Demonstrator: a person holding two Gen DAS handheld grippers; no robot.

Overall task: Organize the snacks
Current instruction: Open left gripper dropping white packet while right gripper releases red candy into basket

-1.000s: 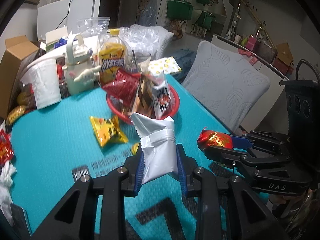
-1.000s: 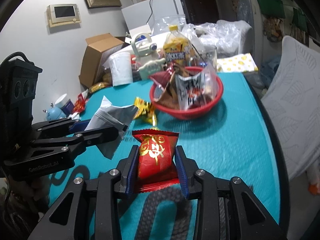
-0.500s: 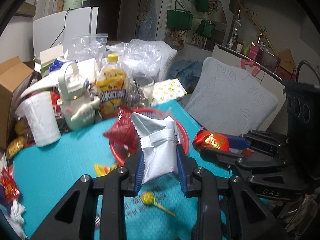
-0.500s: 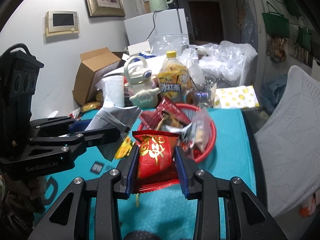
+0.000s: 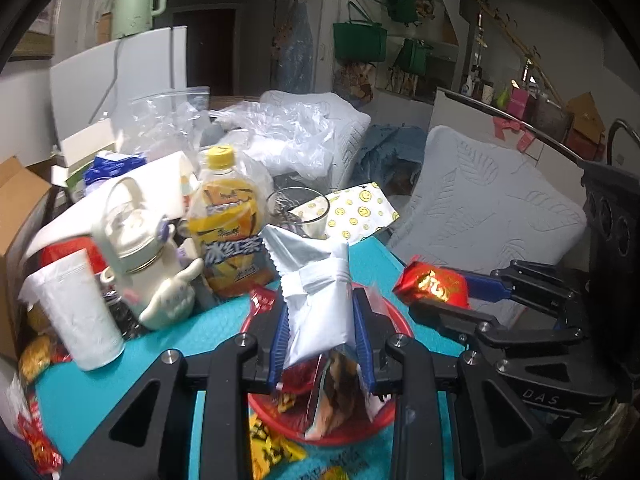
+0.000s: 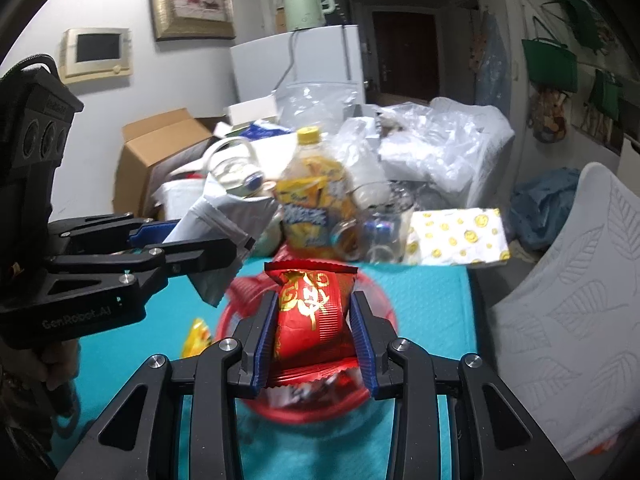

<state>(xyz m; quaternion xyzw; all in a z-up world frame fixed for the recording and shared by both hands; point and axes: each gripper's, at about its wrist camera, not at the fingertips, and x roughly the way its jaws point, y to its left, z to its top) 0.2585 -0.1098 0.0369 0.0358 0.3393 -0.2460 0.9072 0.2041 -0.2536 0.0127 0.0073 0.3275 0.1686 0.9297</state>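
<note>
Teal foam mat covers the counter [image 5: 120, 392], and the round red plastic basket [image 6: 240, 300] on it, already stuffed with snack packets, sits right below both grippers. Left gripper [image 5: 320, 344] is clamped on a silver foil pouch [image 5: 320, 300] standing upright, right over the basket. Right gripper [image 6: 314, 344] pinches a red gold-lettered packet [image 6: 312, 312], also upright above it. Both look equally near, so I'd guess they just drop.

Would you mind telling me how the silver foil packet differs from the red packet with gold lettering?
The silver foil packet is plain and unprinted; the red packet with gold lettering is glossy and patterned. The silver one sits in the left tool, the red one in the right tool. Both are sealed, clamped upright, and held above the red basket.
</note>
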